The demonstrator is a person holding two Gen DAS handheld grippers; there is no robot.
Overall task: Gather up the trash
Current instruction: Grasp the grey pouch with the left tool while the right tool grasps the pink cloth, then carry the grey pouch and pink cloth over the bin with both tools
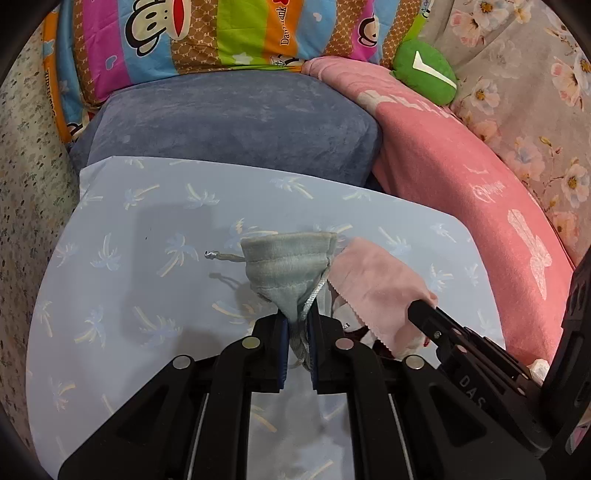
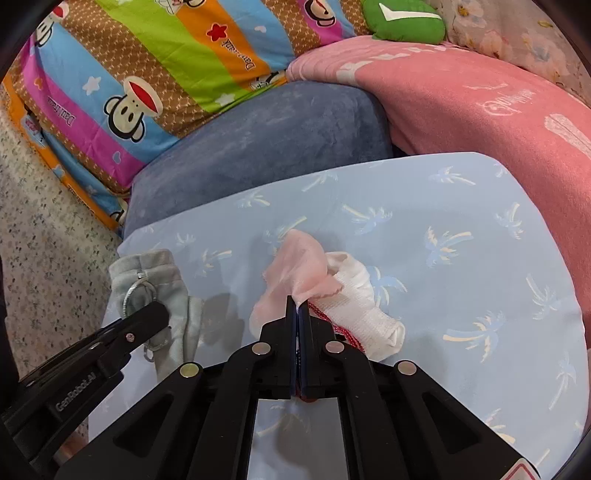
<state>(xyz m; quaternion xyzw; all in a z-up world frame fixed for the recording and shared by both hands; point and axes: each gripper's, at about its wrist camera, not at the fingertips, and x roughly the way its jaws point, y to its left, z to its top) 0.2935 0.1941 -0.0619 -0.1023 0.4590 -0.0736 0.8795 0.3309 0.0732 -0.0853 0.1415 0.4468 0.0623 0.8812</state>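
On the left, the left tool (image 1: 297, 325) is clamped on the lower corner of a grey drawstring pouch (image 1: 290, 264), with the pouch's silver cord (image 1: 312, 295) caught between its pads. The pouch is lifted above the pale blue palm-print table (image 1: 147, 295), its mouth pointing toward 12 o'clock in the left wrist view. The mouth looks drawn nearly flat, and whether anything is inside cannot be told. A knotted end of the cord sticks out toward 9 o'clock.

Just at 3 o'clock of the pouch lies a pink cloth (image 1: 373, 280) with a zigzag edge, touching the pouch's side. The right tool (image 2: 297, 306) has its jaws pressed together on this pink cloth, which bunches up above the pads toward 12 o'clock in the right wrist view. At 3 o'clock of the pads, touching the cloth, lies a white knitted sock-like piece (image 2: 354, 295) with a red thread (image 2: 325, 314) along its lower side; it rests on the table.

Beyond the table, toward 12 o'clock, sit a blue-grey cushion (image 1: 236, 122), a striped cartoon quilt (image 1: 207, 33), a pink blanket (image 1: 461, 177) at 2 o'clock, and a green plush toy (image 1: 424, 70).
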